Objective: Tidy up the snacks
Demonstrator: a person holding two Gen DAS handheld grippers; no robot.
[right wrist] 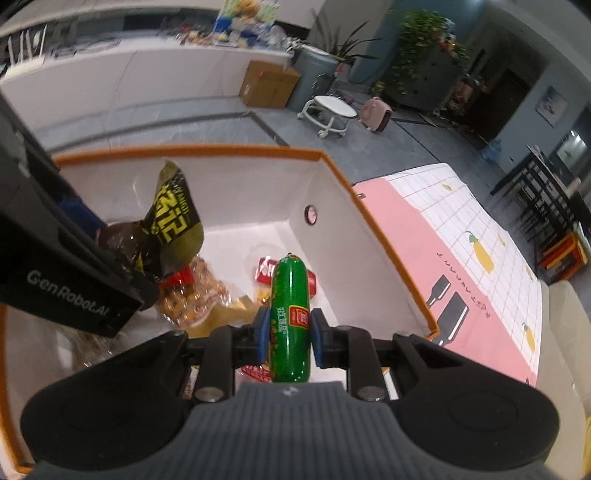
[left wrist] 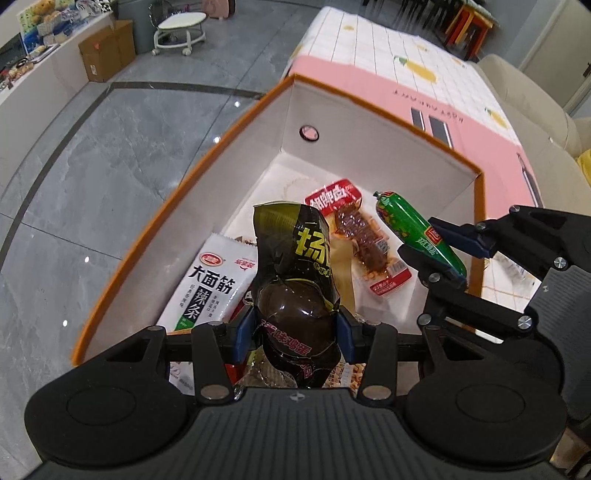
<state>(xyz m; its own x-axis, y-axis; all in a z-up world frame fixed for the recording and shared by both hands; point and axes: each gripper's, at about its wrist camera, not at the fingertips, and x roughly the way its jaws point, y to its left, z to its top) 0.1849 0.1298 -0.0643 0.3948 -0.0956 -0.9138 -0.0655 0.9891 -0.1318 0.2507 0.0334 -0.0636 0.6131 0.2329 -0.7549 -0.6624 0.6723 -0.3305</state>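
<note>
An orange-rimmed white box (left wrist: 369,147) holds several snacks. My left gripper (left wrist: 295,332) is shut on a black-and-yellow egg packet (left wrist: 291,266), held over the box's near side; it also shows in the right wrist view (right wrist: 173,221). My right gripper (right wrist: 288,332) is shut on a green sausage (right wrist: 290,317), held over the box's right part; the sausage also shows in the left wrist view (left wrist: 417,230). On the box floor lie a white spicy-strip packet (left wrist: 210,284) and a red meat-snack packet (left wrist: 362,236).
The box (right wrist: 388,266) stands on a table with a pink and white cloth (left wrist: 424,88). A bag of golden snacks (right wrist: 192,295) lies in the box. Grey tiled floor (left wrist: 110,166), a white stool (left wrist: 181,26) and a cardboard carton (left wrist: 107,51) lie beyond.
</note>
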